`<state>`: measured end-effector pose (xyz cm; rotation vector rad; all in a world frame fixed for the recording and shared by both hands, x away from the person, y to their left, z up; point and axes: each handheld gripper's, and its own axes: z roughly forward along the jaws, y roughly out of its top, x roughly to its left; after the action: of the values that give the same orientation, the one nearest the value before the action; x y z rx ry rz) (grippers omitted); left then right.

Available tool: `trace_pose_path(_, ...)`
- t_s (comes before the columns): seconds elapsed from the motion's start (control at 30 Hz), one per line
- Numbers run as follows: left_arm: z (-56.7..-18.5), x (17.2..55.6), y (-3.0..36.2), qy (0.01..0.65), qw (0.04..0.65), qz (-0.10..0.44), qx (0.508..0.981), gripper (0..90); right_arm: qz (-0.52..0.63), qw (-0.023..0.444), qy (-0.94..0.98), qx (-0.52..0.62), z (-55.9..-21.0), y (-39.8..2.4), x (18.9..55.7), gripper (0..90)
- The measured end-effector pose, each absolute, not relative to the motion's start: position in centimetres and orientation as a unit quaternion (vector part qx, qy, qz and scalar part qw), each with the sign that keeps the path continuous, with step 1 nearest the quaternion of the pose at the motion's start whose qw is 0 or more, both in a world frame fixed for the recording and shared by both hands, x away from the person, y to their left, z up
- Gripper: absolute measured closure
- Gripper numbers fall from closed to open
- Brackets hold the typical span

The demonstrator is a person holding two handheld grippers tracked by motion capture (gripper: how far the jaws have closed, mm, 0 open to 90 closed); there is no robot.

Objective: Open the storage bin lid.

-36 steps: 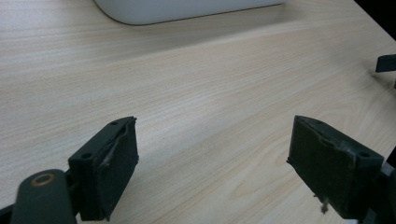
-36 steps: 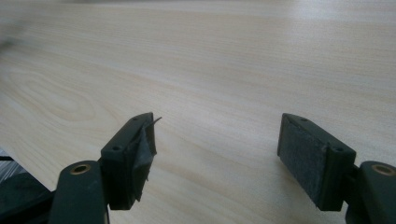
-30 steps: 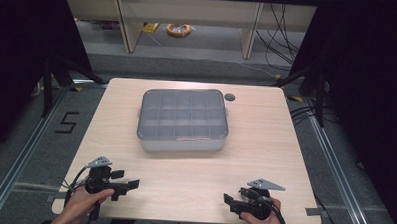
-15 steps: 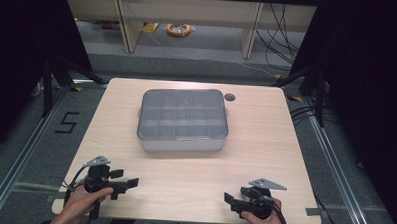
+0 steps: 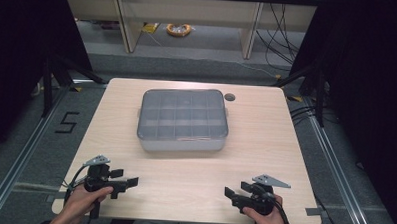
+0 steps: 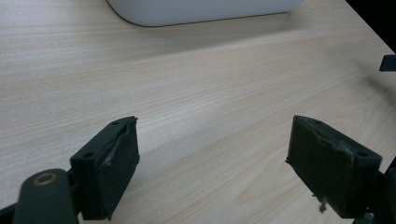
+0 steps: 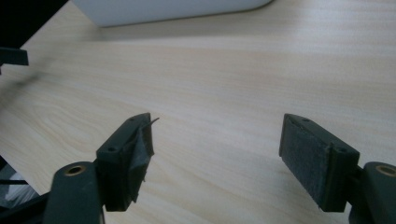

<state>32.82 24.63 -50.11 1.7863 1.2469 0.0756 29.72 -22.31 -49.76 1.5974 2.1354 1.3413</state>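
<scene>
A grey plastic compartment box (image 5: 182,119) with a closed translucent lid sits in the middle of the light wooden table (image 5: 265,144). My left gripper (image 5: 125,179) rests near the front left edge, held by a hand and pointing toward the centre. Its jaws stand wide open over bare wood (image 6: 212,163), with the box's near wall (image 6: 201,9) far ahead. Near the front right edge, my right gripper (image 5: 235,190) points left. It is open too (image 7: 217,158), nothing between its pads, and the box (image 7: 163,9) lies beyond it.
A round dark hole (image 5: 230,97) is set in the table just behind the box's right corner. Dark curtains flank the table. On the floor are a taped "5" (image 5: 67,122) at the left and a yellow cable coil (image 5: 178,29) far behind.
</scene>
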Motion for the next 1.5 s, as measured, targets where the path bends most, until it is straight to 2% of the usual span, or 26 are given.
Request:
trace_pose_path(0.2,-50.1,33.3,24.7,0.516,0.469,0.019,0.716,15.5,0.464,0.057,0.694,0.548,-49.8,-23.1,30.6,24.2)
trace_pose_path(0.3,-50.1,33.5,24.8,0.523,0.48,-0.007,0.704,15.1,0.475,0.047,0.674,0.563,-49.8,-23.7,31.0,24.3)
trace_pose_path(0.5,-49.7,34.0,25.1,0.525,0.486,-0.011,0.699,15.1,0.482,0.02,0.647,0.591,-49.5,-24.1,31.6,24.1)
trace_pose_path(0.53,-49.6,34.1,25.2,0.528,0.489,-0.011,0.695,15.1,0.484,0.035,0.654,0.58,-49.4,-24.4,31.9,24.1)
trace_pose_path(0.73,-49.6,34.7,25.6,0.532,0.484,-0.003,0.695,15.5,0.491,0.028,0.644,0.586,-48.4,-25.3,33.6,24.5)
trace_pose_path(0.77,-49.6,34.8,25.6,0.535,0.484,-0.002,0.693,15.6,0.49,0.042,0.649,0.58,-48.5,-25.6,34.1,24.5)
trace_pose_path(0.9,-49.2,35.2,25.8,0.545,0.495,-0.01,0.676,15.6,0.496,0.035,0.639,0.586,-48.3,-26.1,34.9,24.4)
trace_pose_path(0.93,-49.1,35.3,26.1,0.538,0.49,-0.019,0.686,15.6,0.498,0.03,0.637,0.587,-48.3,-26.2,35.0,24.3)
trace_pose_path(1.07,-48.7,36.0,26.1,0.537,0.487,-0.008,0.688,15.6,0.503,0.032,0.63,0.59,-48.2,-26.3,35.3,24.1)
trace_pose_path(1.17,-48.7,36.6,26.0,0.551,0.494,0.001,0.673,15.6,0.504,0.031,0.633,0.587,-48.1,-26.2,35.7,23.7)
trace_pose_path(1.2,-48.6,36.8,26.3,0.543,0.485,-0.003,0.686,15.6,0.505,0.03,0.635,0.584,-48.0,-26.2,35.9,23.7)
trace_pose_path(1.27,-48.5,37.1,26.1,0.555,0.493,0.002,0.67,15.5,0.501,0.021,0.629,0.595,-47.7,-25.9,36.3,23.7)
trace_pose_path(1.3,-48.5,37.3,26.4,0.546,0.485,-0.002,0.683,15.5,0.507,0.031,0.634,0.584,-47.8,-25.9,36.7,23.7)
trace_pose_path(1.33,-48.4,37.5,26.4,0.55,0.489,-0.004,0.677,15.5,0.503,0.013,0.624,0.599,-47.4,-25.5,36.7,23.7)
trace_pose_path(1.4,-48.2,38.0,26.5,0.55,0.488,-0.007,0.678,15.5,0.509,0.029,0.632,0.584,-47.4,-25.6,37.6,23.6)
trace_pose_path(1.5,-47.8,38.8,26.6,0.551,0.49,0.002,0.675,15.6,0.515,0.026,0.63,0.581,-46.9,-25.4,38.6,23.3)
